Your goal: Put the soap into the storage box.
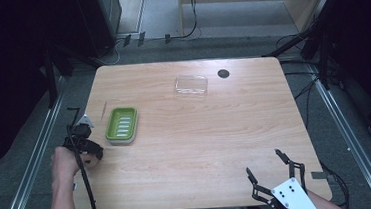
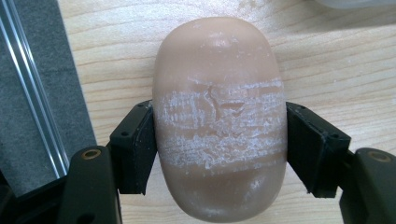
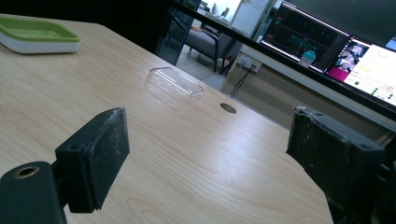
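The left gripper (image 2: pixel 219 149) pinches a beige soap bar (image 2: pixel 219 121) with its jaws, on the table (image 1: pixel 201 133) near the left edge, just beside the green soap dish (image 1: pixel 121 124). No writing can be read on the bar; its surface looks scratched white. The right gripper (image 3: pixel 205 158) has its jaws spread, holding nothing. A clear lid (image 1: pixel 191 85) lies well apart.

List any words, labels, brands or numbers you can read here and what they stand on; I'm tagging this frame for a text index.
No text can be read.
The bar of soap shows scuffed white marks, no stamp.
The green soap dish and the clear lid carry no label.
The monitors behind the table show charts and writing, too small and blurred to read.
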A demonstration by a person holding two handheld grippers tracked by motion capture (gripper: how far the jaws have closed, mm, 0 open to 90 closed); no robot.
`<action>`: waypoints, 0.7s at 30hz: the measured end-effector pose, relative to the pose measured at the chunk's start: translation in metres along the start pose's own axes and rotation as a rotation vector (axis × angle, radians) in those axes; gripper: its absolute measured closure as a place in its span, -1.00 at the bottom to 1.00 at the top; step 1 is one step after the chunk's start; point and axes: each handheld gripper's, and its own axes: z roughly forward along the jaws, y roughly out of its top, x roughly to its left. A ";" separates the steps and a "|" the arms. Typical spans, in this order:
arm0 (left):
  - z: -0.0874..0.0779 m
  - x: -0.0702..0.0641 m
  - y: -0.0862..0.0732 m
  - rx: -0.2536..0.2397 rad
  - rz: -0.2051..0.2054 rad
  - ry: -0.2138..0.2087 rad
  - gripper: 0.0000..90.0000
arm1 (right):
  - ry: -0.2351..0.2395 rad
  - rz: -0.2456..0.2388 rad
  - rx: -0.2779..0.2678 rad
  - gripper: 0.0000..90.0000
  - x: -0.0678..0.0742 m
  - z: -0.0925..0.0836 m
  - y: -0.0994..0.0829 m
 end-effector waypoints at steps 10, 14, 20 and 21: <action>-0.012 0.000 0.003 -0.033 0.015 -0.008 -0.27 | -0.009 0.005 0.009 -0.71 -0.001 -0.004 -0.001; -0.013 0.000 0.006 -0.032 0.016 -0.013 -0.26 | -0.020 0.003 0.012 -0.71 -0.003 -0.006 -0.002; -0.015 -0.003 0.009 -0.039 0.026 -0.008 -0.26 | -0.028 0.001 0.014 -0.71 -0.005 -0.009 -0.003; -0.016 -0.004 0.010 -0.037 0.028 -0.009 -0.26 | -0.029 0.003 0.014 -0.71 -0.005 -0.009 -0.004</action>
